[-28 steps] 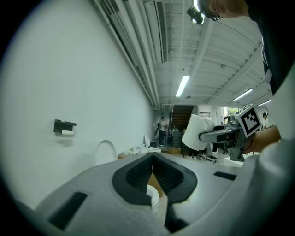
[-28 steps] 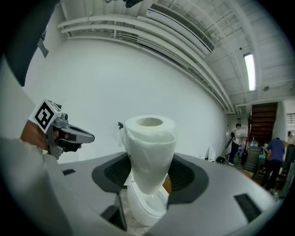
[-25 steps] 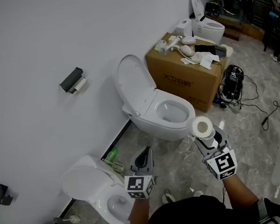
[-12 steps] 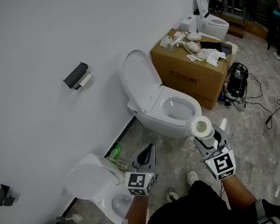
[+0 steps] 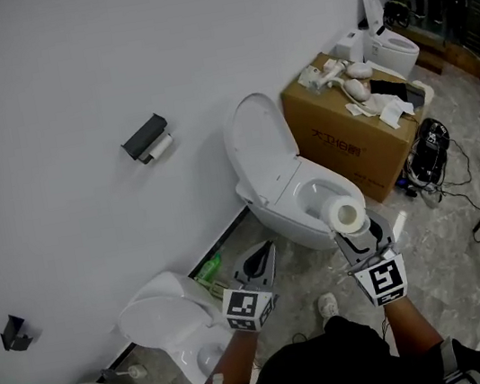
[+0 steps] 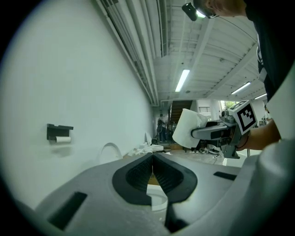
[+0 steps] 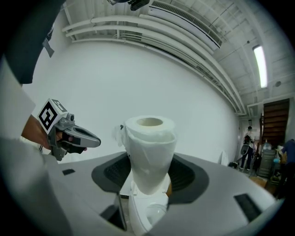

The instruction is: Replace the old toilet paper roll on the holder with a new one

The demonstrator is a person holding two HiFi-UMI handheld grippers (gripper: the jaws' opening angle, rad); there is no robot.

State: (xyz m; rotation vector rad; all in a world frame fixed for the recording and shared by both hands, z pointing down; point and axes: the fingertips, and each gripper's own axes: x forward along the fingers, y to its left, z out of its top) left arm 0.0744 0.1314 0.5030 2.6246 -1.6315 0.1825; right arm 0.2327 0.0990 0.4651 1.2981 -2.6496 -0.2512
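**Trainee:** What state are the tools in?

**Instructor:** The right tool (image 5: pixel 354 233) stands wide, its pads pressed against the sides of the new roll (image 5: pixel 347 213). The roll is upright with its core hole facing up. The left tool (image 5: pixel 268 248) is fully closed, with nothing between its jaws.

**Trainee:** Where does everything sit relative to the holder?

**Instructor:** The holder (image 5: pixel 145 138) is fixed to the wall (image 5: pixel 66 79). The old roll (image 5: pixel 160 147) is on it, just under its dark cover. Both tools are well apart from the holder, lower and to its right in the head view. The open toilet (image 5: pixel 300 195) also stands to the right of the holder, below it.

**Trainee:** How should the step in hand be done?

**Instructor:** This appears to be the approach, with the swap not yet begun.
1. Lead with the empty left tool, and open it before it reaches the old roll.
2. Line it up square to the holder so that the old roll can come off along its bar.
3. Hold the new roll clear to the right of the holder. Grip it only firmly enough to avoid crushing it, since its outer sheet looks loose and could snag.
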